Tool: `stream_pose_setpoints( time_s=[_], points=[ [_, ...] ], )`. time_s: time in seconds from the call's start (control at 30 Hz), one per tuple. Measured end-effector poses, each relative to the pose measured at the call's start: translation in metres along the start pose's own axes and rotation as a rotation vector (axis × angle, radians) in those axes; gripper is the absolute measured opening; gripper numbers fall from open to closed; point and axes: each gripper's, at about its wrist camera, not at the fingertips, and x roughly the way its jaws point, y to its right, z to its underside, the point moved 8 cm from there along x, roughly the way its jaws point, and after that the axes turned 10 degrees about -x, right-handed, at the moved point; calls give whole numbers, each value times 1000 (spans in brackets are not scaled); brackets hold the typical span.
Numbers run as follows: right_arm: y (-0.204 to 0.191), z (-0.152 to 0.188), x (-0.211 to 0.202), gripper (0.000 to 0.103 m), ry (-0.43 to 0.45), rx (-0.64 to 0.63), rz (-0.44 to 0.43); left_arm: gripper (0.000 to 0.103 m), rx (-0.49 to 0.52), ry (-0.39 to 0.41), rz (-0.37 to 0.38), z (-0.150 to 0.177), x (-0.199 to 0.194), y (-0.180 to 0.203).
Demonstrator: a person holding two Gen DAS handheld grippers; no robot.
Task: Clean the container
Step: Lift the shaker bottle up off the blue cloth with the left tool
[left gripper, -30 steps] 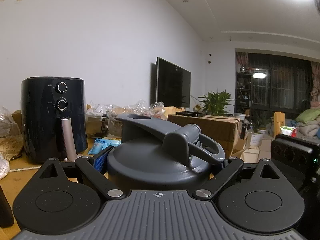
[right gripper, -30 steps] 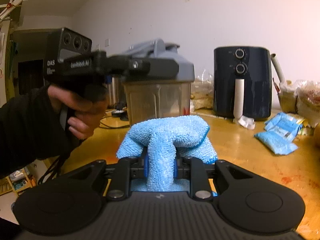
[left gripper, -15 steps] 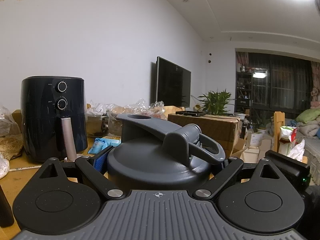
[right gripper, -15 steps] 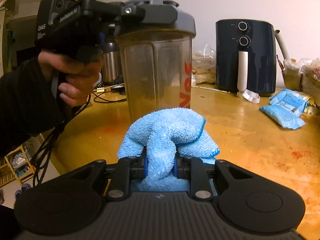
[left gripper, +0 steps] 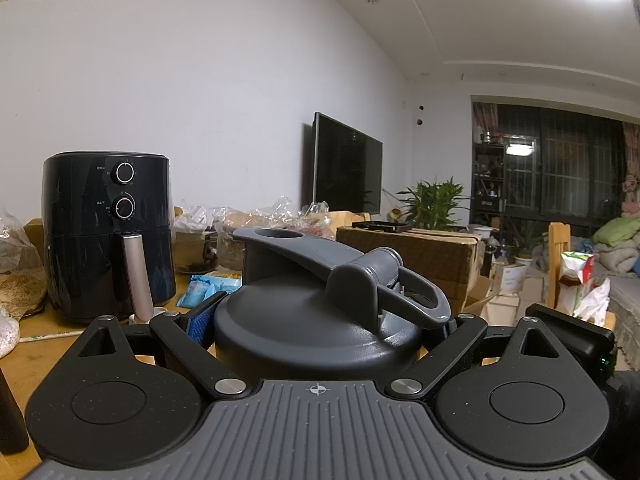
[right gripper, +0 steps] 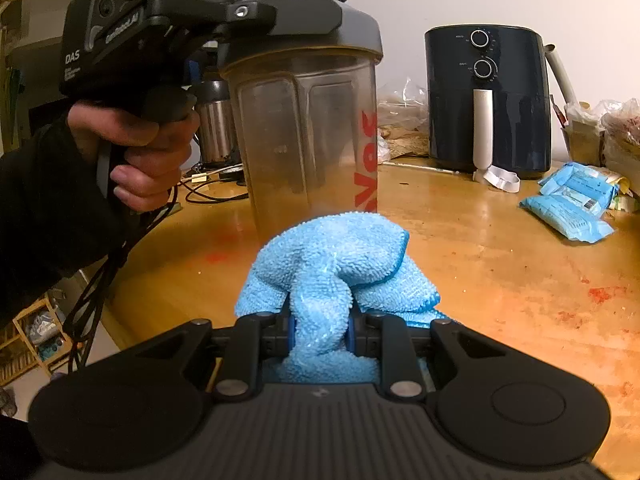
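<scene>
The container (right gripper: 304,136) is a clear shaker bottle with red lettering and a grey flip-cap lid (left gripper: 288,312). My left gripper (left gripper: 324,322) is shut on that lid from both sides, with one blue pad (left gripper: 200,318) showing at its left; the right wrist view shows the same gripper (right gripper: 312,16), gripped by a person's hand (right gripper: 140,148) in a black sleeve. A folded blue microfibre cloth (right gripper: 332,256) is pinched in my right gripper (right gripper: 320,328), which is shut on it just in front of the container's lower wall. The cloth hides the container's base.
A stained wooden table (right gripper: 500,272) carries a black air fryer (right gripper: 486,100), blue packets (right gripper: 568,208), a steel cup (right gripper: 214,128) and cables (right gripper: 208,192). Plastic bags line the wall. A cardboard box (left gripper: 408,252) and a TV (left gripper: 344,168) lie beyond.
In the right wrist view the container has grown larger and now fills the frame's centre behind the cloth. The left gripper and the lid stay as they were.
</scene>
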Motion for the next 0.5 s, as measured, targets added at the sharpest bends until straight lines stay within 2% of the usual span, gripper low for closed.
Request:
stream_pose_setpoints(
  time_s=[0.27, 0.5],
  points=[
    [1, -3, -1, 16, 16, 17, -3, 95, -1, -2, -2, 1, 0, 2],
    [0, -11, -10, 16, 69, 30, 8, 95, -1, -2, -3, 1, 0, 2]
  ],
)
